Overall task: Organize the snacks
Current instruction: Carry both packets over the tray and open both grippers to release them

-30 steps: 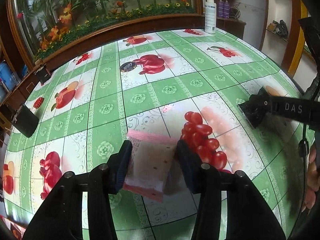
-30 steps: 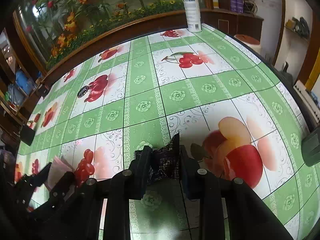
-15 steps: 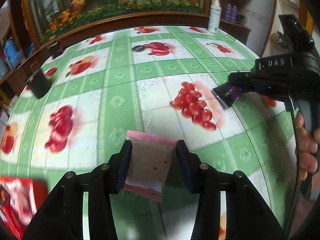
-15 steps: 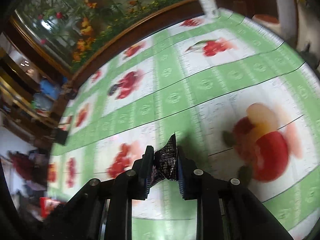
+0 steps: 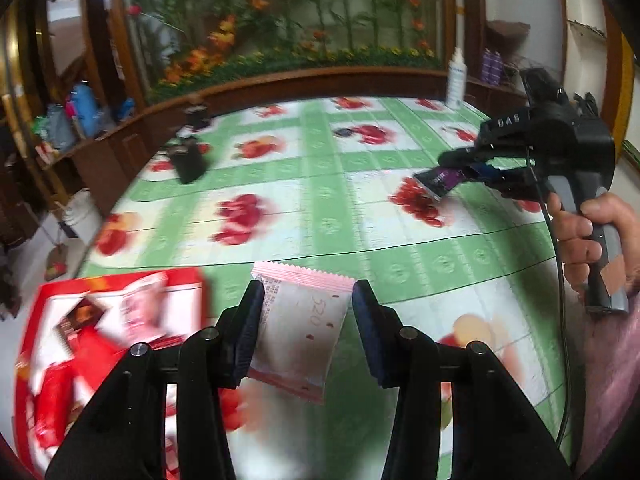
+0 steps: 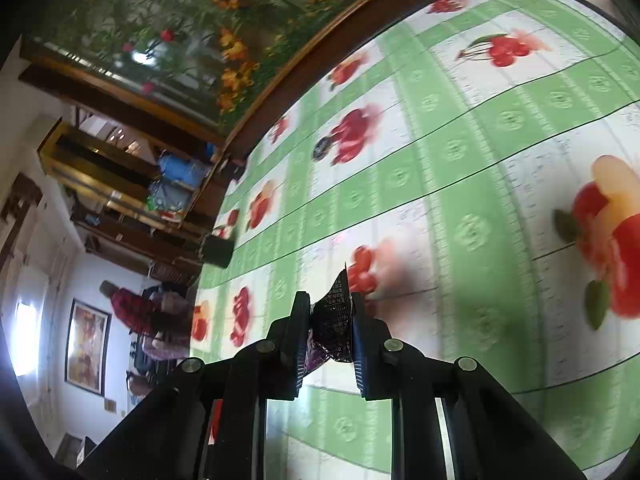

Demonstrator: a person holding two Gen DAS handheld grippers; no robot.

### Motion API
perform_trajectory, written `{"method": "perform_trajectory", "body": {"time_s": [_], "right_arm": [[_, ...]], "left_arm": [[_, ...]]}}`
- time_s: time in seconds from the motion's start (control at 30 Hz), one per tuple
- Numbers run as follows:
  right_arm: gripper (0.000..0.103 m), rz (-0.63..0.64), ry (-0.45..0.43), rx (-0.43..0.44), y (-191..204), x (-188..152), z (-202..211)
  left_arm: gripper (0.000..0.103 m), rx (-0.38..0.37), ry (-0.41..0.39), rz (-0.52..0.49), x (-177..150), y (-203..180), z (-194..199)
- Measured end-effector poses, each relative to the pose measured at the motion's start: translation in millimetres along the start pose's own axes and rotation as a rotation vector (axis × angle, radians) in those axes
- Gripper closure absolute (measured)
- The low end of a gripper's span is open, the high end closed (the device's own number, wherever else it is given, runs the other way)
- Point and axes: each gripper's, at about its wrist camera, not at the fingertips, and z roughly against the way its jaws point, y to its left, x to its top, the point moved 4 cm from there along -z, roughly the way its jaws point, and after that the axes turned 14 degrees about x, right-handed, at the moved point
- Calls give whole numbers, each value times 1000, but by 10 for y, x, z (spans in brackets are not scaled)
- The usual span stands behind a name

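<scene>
The left gripper is clamped on a pink packet, held above the table beside a red box at near left (blurred). The right gripper pinches a purple wrapper over the table's right side.

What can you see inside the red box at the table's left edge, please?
The red box holds blurred snack packets, one pale pink, one dark, others red. The left gripper covers its near right corner, and deeper layers are hidden.
</scene>
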Motion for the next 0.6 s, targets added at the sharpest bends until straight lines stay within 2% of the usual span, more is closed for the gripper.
{"method": "perform_trajectory", "body": {"time_s": [0.17,0.4,0.6], "right_arm": [[84,66,30,3,210,-209,-147],[84,112,65,10,394,-593,-359],[84,135,93,94,625,-922,-510]], "left_arm": [[59,89,-54,34,-98,430,232],[59,153,-95,96,-223,914,419],[59,180,-112,131,-332,1174,499]]}}
